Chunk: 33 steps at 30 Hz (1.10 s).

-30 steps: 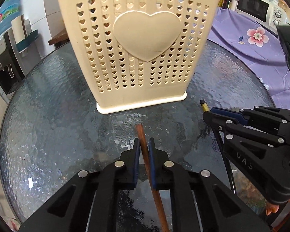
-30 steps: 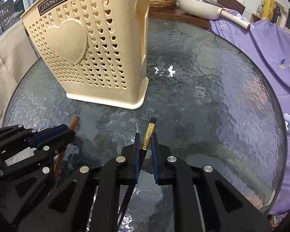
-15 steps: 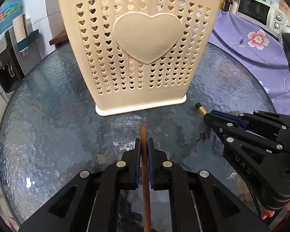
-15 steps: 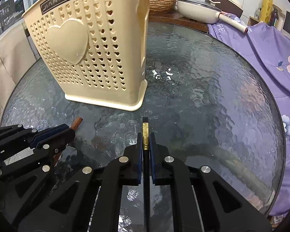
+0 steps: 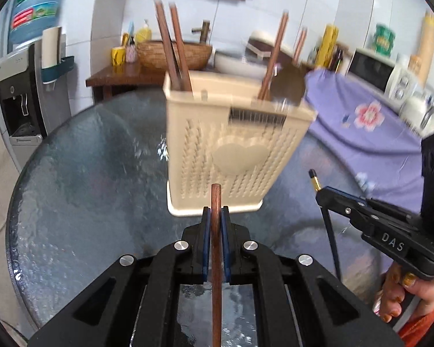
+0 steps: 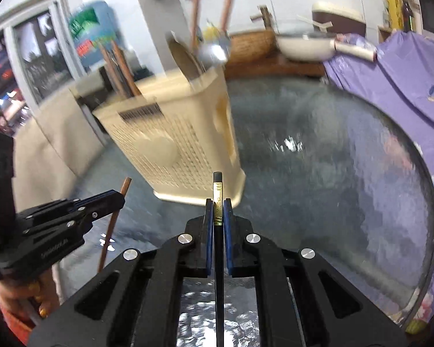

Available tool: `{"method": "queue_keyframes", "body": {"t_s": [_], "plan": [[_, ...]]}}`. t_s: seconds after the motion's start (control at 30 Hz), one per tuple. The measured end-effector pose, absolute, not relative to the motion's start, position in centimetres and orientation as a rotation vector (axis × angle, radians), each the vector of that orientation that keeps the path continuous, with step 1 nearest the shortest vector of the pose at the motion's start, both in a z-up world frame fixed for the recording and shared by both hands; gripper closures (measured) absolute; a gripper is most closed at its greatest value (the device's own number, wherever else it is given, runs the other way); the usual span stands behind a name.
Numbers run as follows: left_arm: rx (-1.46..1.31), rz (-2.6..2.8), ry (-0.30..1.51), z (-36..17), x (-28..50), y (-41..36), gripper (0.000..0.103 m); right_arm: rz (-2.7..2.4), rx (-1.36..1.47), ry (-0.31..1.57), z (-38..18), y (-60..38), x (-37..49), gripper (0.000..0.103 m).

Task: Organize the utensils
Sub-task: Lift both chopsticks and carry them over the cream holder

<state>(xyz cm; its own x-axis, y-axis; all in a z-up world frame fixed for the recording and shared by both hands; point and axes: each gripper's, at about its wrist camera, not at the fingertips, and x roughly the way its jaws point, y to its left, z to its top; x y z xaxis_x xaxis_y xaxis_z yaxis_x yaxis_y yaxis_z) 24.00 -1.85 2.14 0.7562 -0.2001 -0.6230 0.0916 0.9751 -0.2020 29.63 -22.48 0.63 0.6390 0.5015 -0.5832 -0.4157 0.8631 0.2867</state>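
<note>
Left wrist view: a brown chopstick (image 5: 216,231) is pinched in the closed left tool (image 5: 216,217), above the table (image 5: 81,173), pointing straight ahead at the basket (image 5: 234,147). A black chopstick (image 6: 218,231) is likewise gripped by the right tool (image 6: 218,211).

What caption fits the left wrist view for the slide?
Left gripper shut on a brown chopstick, facing the cream utensil basket on the glass table; right gripper alongside.

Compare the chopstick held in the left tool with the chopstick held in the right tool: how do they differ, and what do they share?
The left tool holds a brown wooden chopstick; the right tool holds a black chopstick. The brown chopstick is plain to its tip, while the black chopstick has a gold band near its end. The brown one looks thicker. Both are clamped between shut blue pads, pointing toward the cream utensil basket.
</note>
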Motion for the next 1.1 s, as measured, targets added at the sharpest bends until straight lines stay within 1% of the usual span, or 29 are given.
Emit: {"method": "queue_keyframes", "body": {"t_s": [0.2, 0.33, 0.7, 1.1], "plan": [[-0.184, -0.176, 0.587, 6.1, 21.7, -1.2, 0.096, 0.633, 0.14, 0.583, 5.2, -23.4, 27.3, 0.095], [-0.177, -0.188, 0.527, 8.4, 19.9, -1.2, 0.096, 0.659, 0.109, 0.539, 7.0, -23.4, 25.8, 0.096], [-0.157, -0.213, 0.477, 10.5, 18.6, -1.3, 0.096, 0.707, 0.081, 0.491, 9.4, -23.4, 24.1, 0.096], [-0.111, -0.203, 0.449, 12.5, 18.9, -1.2, 0.096, 0.718, 0.014, 0.478, 11.9, -21.5, 25.4, 0.096]]}}
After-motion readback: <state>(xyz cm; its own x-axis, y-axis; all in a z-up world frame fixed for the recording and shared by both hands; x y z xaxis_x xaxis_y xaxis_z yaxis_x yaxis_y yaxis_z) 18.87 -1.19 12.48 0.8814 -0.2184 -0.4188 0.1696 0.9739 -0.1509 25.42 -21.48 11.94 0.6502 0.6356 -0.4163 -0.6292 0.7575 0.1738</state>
